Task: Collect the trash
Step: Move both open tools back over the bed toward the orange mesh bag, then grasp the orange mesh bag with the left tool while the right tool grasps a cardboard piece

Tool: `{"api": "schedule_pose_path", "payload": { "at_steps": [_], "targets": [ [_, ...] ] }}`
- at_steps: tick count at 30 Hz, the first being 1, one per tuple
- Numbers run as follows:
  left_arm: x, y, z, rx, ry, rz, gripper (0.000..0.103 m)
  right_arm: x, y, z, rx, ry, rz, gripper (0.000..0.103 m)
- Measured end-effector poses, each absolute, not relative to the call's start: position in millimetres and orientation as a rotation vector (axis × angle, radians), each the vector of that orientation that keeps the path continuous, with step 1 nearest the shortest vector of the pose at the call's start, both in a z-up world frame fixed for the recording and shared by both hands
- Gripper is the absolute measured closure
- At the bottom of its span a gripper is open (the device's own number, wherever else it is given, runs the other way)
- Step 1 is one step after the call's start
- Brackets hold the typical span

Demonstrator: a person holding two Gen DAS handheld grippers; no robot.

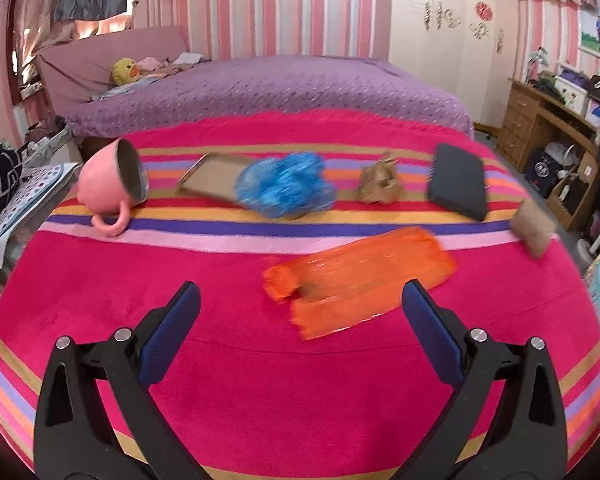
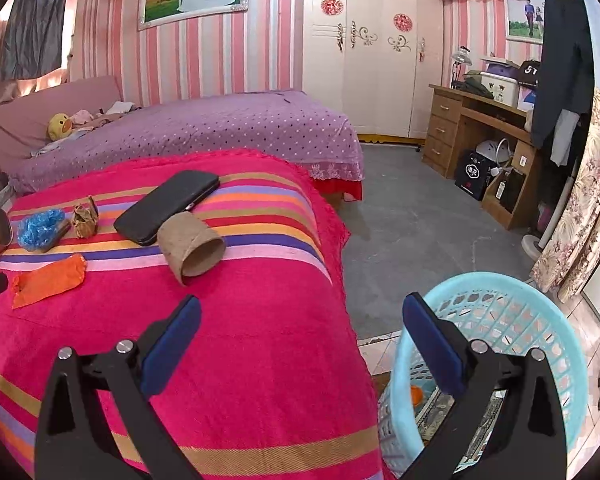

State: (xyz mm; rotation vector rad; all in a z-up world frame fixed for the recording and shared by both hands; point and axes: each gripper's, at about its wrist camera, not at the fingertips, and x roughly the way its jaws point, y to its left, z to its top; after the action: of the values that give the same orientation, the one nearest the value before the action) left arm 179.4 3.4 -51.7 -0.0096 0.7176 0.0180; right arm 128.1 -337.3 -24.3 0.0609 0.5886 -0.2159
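A: Left wrist view first. How are the jaws?
B: The left gripper [image 1: 300, 312] is spread wide and holds nothing; the orange wrapper [image 1: 358, 280] lies blurred on the striped blanket [image 1: 260, 380] just above it, centre frame. No writing can be read.
A: And the right wrist view?
B: The right gripper [image 2: 300, 316] also gapes empty, over the blanket edge. The turquoise basket [image 2: 540, 320] sits lower right; the wrapper [image 2: 48, 280] is flat and crinkled at mid-left, beside a cardboard tube [image 2: 190, 246].
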Motion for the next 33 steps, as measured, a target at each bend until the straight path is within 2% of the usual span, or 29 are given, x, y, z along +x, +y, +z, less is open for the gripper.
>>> {"api": "schedule_pose_path", "payload": {
  "at_steps": [9, 12, 13, 15, 21, 24, 26, 33],
  "targets": [
    [195, 27, -68, -0.036, 0.783, -0.012, 0.008, 146, -324, -29, 0.047, 0.618, -0.219, 0.005],
    [205, 22, -76, -0.031, 0.832, -0.045, 0.022, 155, -317, -31, 0.039, 0.634, -0.204, 0.005],
    [209, 20, -79, -0.026, 0.854, -0.055, 0.032, 159, -314, -31, 0.029, 0.639, -0.201, 0.005],
    [213, 16, -82, -0.017, 0.863, -0.058, 0.036, 165, -308, -31, 0.015, 0.643, -0.193, 0.005],
    [223, 13, -81, -0.03, 0.853, -0.084, 0.059, 175, -291, -33, -0.004, 0.669, -0.157, 0.005],
    [225, 16, -81, -0.057, 0.848, -0.101, 0.083, 175, -286, -33, -0.003, 0.672, -0.135, 0.005],
    [225, 19, -81, -0.074, 0.845, -0.112, 0.086, 174, -284, -33, 0.003, 0.672, -0.129, 0.005],
    [211, 31, -58, -0.047, 0.762, -0.094, 0.086, 181, -275, -32, -0.02, 0.673, -0.109, 0.005]
  ]
}}
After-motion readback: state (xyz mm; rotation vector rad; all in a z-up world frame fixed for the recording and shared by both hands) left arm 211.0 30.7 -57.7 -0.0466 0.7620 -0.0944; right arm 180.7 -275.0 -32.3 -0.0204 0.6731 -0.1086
